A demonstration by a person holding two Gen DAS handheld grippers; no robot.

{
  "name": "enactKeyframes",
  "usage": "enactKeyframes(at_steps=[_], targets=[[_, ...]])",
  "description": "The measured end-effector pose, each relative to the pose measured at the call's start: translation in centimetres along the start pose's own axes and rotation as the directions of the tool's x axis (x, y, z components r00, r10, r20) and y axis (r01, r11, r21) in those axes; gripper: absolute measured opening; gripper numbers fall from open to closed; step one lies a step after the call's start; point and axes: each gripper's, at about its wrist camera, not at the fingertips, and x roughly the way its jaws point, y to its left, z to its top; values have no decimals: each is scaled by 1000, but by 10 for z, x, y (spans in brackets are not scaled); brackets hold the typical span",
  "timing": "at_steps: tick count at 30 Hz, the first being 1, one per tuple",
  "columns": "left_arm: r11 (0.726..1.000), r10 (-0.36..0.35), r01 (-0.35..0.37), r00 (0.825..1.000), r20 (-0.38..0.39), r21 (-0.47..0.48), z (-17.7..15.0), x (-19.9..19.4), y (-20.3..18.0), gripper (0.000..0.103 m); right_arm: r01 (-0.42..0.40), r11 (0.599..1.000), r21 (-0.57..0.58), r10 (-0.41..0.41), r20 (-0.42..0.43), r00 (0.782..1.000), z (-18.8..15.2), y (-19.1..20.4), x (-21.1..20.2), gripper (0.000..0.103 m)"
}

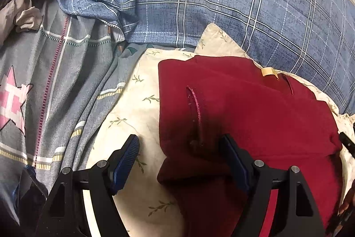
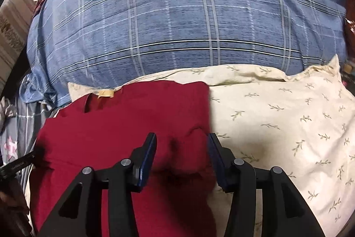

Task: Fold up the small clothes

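A dark red garment (image 1: 255, 108) lies folded on a cream pillow with a leaf print (image 1: 137, 103). A tan label (image 1: 269, 72) shows at its far edge. My left gripper (image 1: 179, 143) is open, its jaws straddling the garment's near left edge. In the right wrist view the same red garment (image 2: 124, 117) lies on the cream pillow (image 2: 288, 117). My right gripper (image 2: 182, 141) is open, its jaws either side of a raised fold at the garment's near right edge.
A blue plaid duvet (image 1: 221, 3) with a round crest rises behind the pillow; it also shows in the right wrist view (image 2: 188, 21). A grey sheet with a pink star (image 1: 44, 86) lies to the left. The left gripper's tip (image 2: 17, 164) shows at the left edge.
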Motion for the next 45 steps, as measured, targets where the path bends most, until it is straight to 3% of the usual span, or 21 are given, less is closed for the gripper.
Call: enactKeyframes(at_steps=[5, 12, 16, 21, 25, 28, 30, 32, 34, 39, 42, 45], targets=[[1000, 7, -7, 1000, 3, 12, 0, 1, -2, 76, 54, 998, -35, -57, -77, 995, -5, 2, 24, 51], [1000, 6, -6, 1000, 7, 28, -1, -1, -1, 76, 26, 1000, 2, -26, -50, 998, -5, -4, 10, 51], [1000, -10, 10, 1000, 2, 19, -2, -4, 3, 76, 19, 1000, -21, -19, -23, 1000, -6, 0, 1, 56], [998, -56, 56, 998, -2, -30, -3, -12, 18, 75, 63, 998, -13, -64, -74, 995, -10, -5, 14, 56], [995, -79, 79, 997, 12, -58, -3, -18, 27, 75, 13, 997, 75, -5, -99, 995, -9, -19, 18, 77], [989, -117, 117, 993, -4, -89, -3, -15, 30, 75, -14, 995, 101, 24, -105, 994, -11, -23, 26, 78], [988, -124, 122, 992, -22, -91, -3, -11, 28, 75, -26, 996, 83, 34, -89, 995, -10, -20, 31, 71], [991, -113, 110, 993, -27, -76, -3, -10, 25, 75, -30, 997, 71, 36, -89, 995, -10, -15, 34, 40], [992, -109, 107, 994, -22, -64, -3, -13, 25, 75, -17, 999, 41, 19, -59, 998, -8, -11, 28, 24], [993, -105, 103, 994, -39, -52, -11, -17, 29, 75, 30, 999, -43, -28, 30, 999, 3, -7, 5, 21], [992, -124, 122, 989, -75, -37, -18, -16, 30, 75, 52, 999, -11, -52, -37, 998, -5, -14, 24, 21], [994, -109, 109, 991, -80, -9, -19, -14, 29, 75, 50, 999, -1, -50, -32, 998, -3, -14, 22, 21]])
